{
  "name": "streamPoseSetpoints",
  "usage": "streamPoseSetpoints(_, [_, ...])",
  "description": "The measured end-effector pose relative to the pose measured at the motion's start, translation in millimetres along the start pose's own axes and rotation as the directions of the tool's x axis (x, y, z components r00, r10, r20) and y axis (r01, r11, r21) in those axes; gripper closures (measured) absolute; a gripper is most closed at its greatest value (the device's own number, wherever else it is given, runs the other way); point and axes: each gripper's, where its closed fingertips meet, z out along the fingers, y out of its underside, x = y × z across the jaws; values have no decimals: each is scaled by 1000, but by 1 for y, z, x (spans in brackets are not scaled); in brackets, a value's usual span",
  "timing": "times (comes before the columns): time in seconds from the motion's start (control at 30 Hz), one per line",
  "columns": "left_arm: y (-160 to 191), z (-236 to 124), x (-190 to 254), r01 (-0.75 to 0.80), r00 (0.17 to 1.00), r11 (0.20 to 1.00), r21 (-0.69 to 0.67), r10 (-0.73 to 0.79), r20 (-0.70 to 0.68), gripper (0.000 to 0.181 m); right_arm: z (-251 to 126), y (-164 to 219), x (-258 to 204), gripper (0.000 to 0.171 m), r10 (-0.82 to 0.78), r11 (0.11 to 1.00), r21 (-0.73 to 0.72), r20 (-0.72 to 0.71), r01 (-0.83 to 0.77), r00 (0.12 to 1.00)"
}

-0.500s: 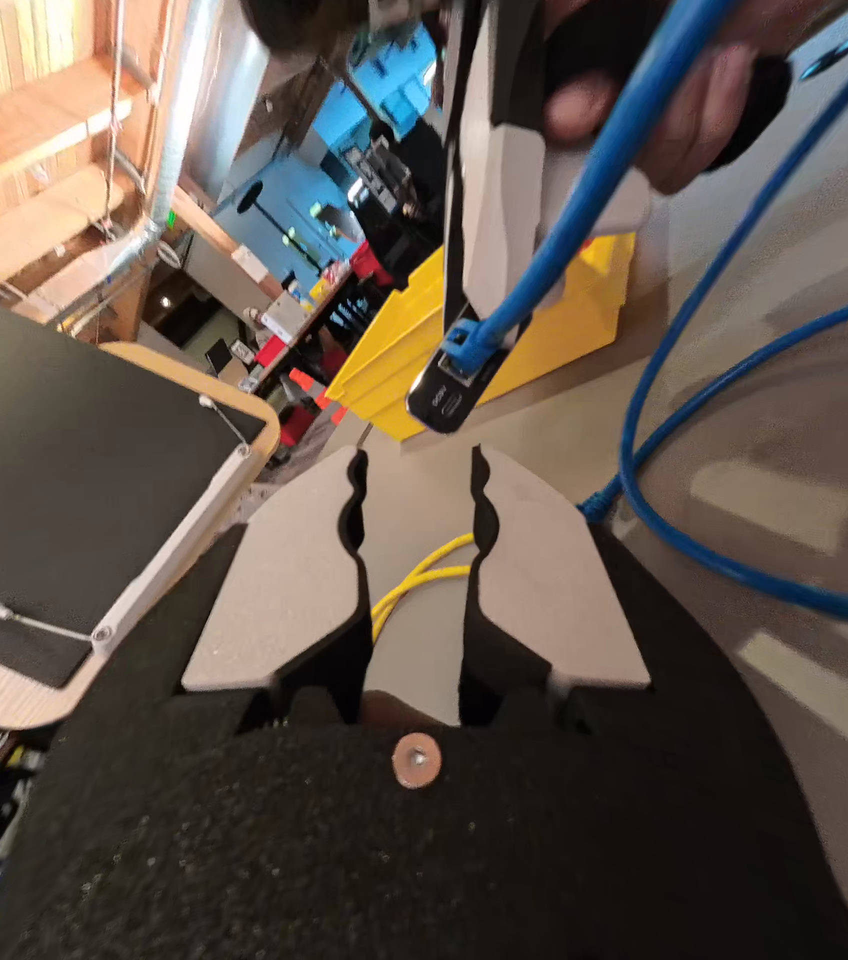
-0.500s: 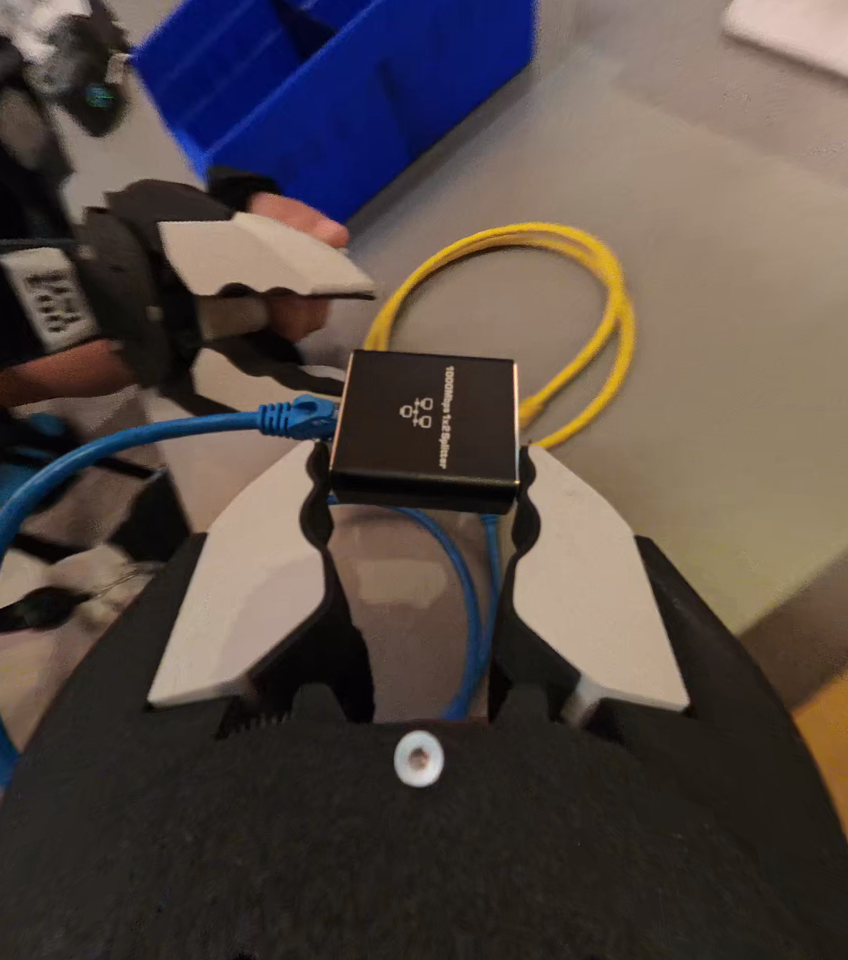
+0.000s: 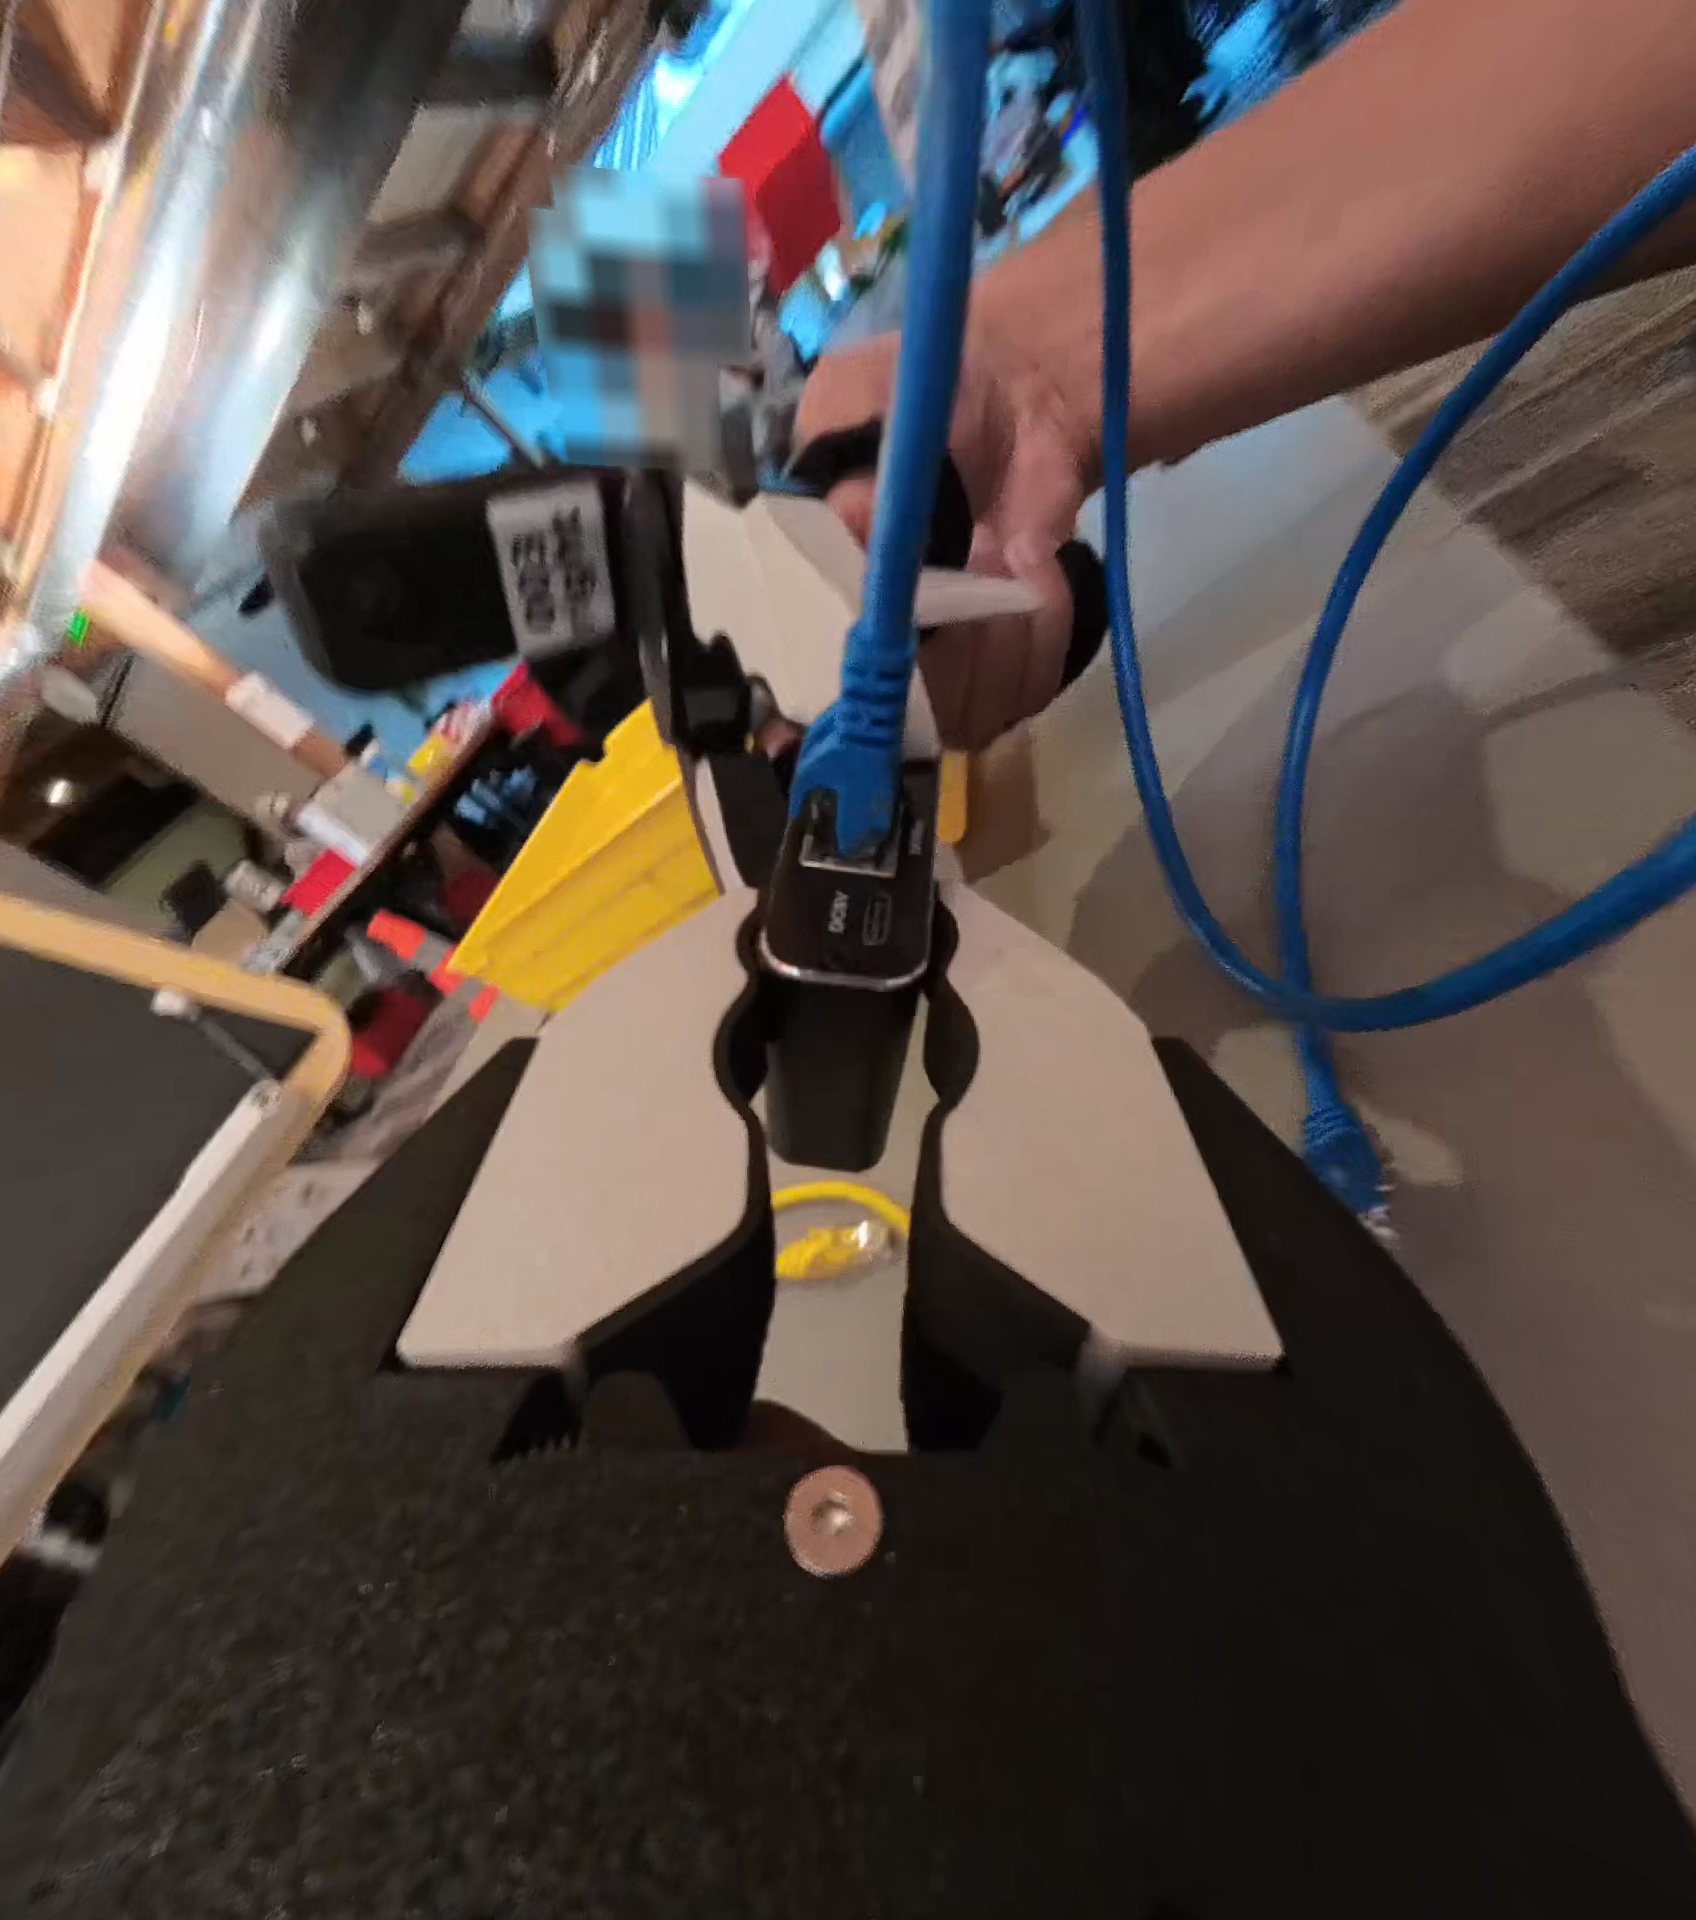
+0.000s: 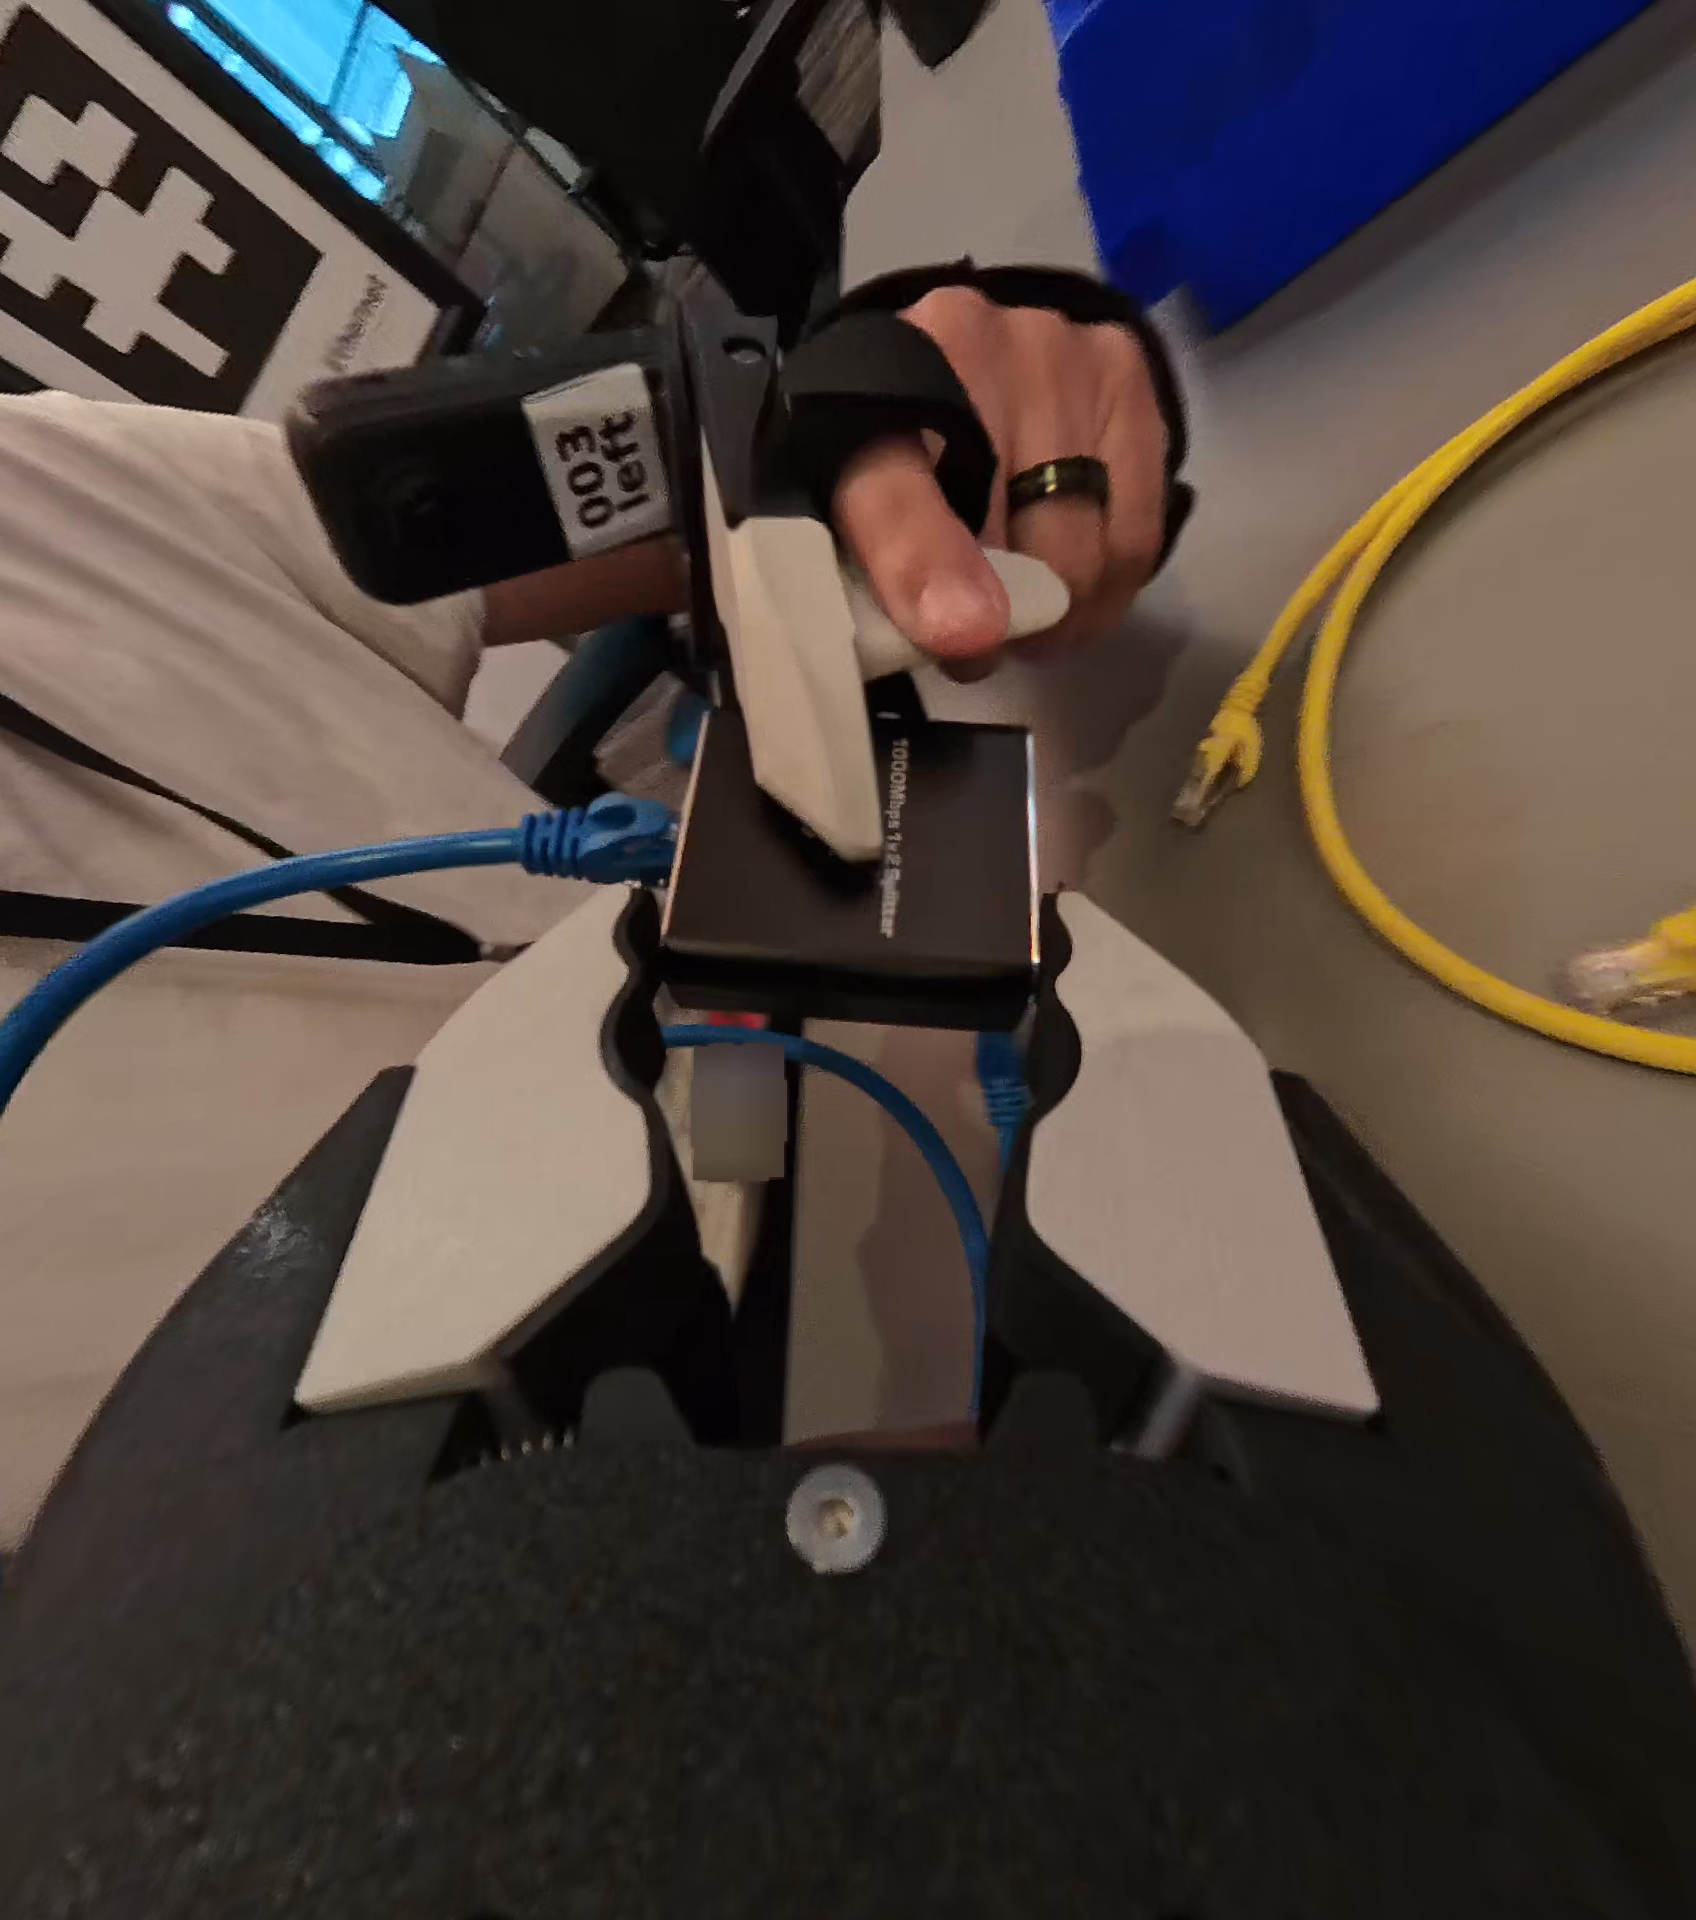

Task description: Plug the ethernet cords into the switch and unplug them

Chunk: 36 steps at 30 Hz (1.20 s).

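The right tool (image 4: 849, 925) is closed on the switch (image 4: 885, 862), a small black box. Its two fingers press the box's two short ends. The left tool (image 3: 844, 940) comes from the other way and looks closed on the same box too, with one finger flat on the top and one under it. So the switch is up in the air between both tools, not on the bench (image 4: 1498, 1299).

I think the box is light and hard, and its smooth sides may slip or turn if it is pulled. It is best held on its flat faces, away from the holes.

One end of the blue cord (image 4: 200, 914) is plugged into the side of the switch. The cord is soft and bendy and hangs in loops. Its other end (image 3: 1343, 1153) hangs free. I think the thick plug end is the place to pinch, because pulling on the thin part could hurt it.

Farther off, the yellow cord (image 4: 1343, 831) lies on the bench with both ends loose, not in the switch. A blue bin (image 4: 1343, 125) sits behind it. From the left wrist view, a yellow bin (image 3: 605, 873) is past the tools.
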Motion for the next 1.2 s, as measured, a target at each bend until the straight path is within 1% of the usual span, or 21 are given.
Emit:
streamPoseSetpoints(0.03, [6, 1, -6, 11, 1000, 999, -37, -10, 24, 156, -7, -7, 8, 103, -31, 999, 30, -75, 33, 997])
streamPoseSetpoints(0.1, [20, 2, -14, 30, 999, 995, -96, -25, 44, 156, -45, -32, 19, 121, -105, 985, 99, -292, 140, 951])
streamPoseSetpoints(0.13, [29, 2, -18, 44, 997, 990, -134, -36, 61, 156, -70, -46, 21, 123, -126, 972, 130, -427, 198, 895])
streamPoseSetpoints(0.17, [38, 2, -23, 51, 996, 983, -177, -37, 79, 156, -93, -57, 17, 123, -161, 956, 121, -551, 269, 819])
streamPoseSetpoints(0.2, [46, 3, -26, 47, 995, 975, -218, -26, 95, 156, -106, -64, 7, 122, -225, 935, 72, -640, 349, 735])
streamPoseSetpoints(0.23, [53, 3, -29, 40, 994, 966, -256, -11, 112, 156, -108, -68, -8, 123, -309, 904, -1, -693, 428, 652])
streamPoseSetpoints(0.27, [60, 3, -31, 36, 992, 955, -293, 0, 123, 156, -99, -71, -24, 120, -399, 861, -75, -713, 504, 577])
streamPoseSetpoints(0.3, [65, 4, -31, 39, 991, 946, -323, 4, 131, 156, -79, -68, -36, 121, -486, 817, -157, -704, 555, 517])
streamPoseSetpoints(0.33, [69, 4, -31, 39, 991, 939, -341, 7, 132, 156, -57, -59, -40, 123, -572, 772, -272, -691, 575, 442])
streamPoseSetpoints(0.37, [70, 4, -30, 34, 992, 936, -351, 12, 127, 156, -43, -50, -32, 123, -655, 712, -421, -687, 563, 315])
streamPoseSetpoints(0.4, [71, 5, -29, 22, 992, 934, -356, 23, 122, 156, -37, -44, -19, 128, -734, 627, -578, -663, 523, 148])
streamPoseSetpoints(0.43, [70, 5, -28, 3, 993, 933, -360, 41, 115, 156, -35, -41, -6, 139, -789, 535, -694, -614, 482, -8])
streamPoseSetpoints(0.47, [69, 5, -25, -19, 992, 932, -361, 62, 106, 156, -31, -38, 4, 147, -823, 469, -753, -562, 462, -82])
streamPoseSetpoints(0.5, [67, 6, -23, -41, 992, 931, -362, 81, 96, 156, -24, -31, 14, 148, -843, 459, -762, -536, 456, -49])
streamPoseSetpoints(0.53, [67, 6, -21, -58, 991, 927, -370, 98, 90, 156, -16, -25, 20, 148, -847, 484, -749, -531, 453, 27])
streamPoseSetpoints(0.57, [67, 7, -19, -70, 990, 923, -379, 110, 84, 156, -13, -23, 22, 148, -848, 493, -742, -526, 455, 60])
streamPoseSetpoints(0.63, [67, 7, -18, -67, 991, 924, -378, 105, 82, 156, -17, -27, 26, 149, -854, 481, -763, -520, 432, 32])
streamPoseSetpoints(0.83, [66, 7, -20, -95, 986, 915, -391, 139, 87, 156, -22, -19, 39, 151, -855, 501, -776, -513, 382, 79])
streamPoseSetpoints(0.97, [66, 8, -18, -104, 986, 912, -397, 147, 78, 156, -17, -18, 39, 154, -846, 510, -751, -527, 419, 87])
streamPoseSetpoints(1.2, [68, 10, -13, -117, 987, 909, -399, 152, 58, 157, -18, -13, 46, 155, -855, 496, -765, -513, 410, 76])
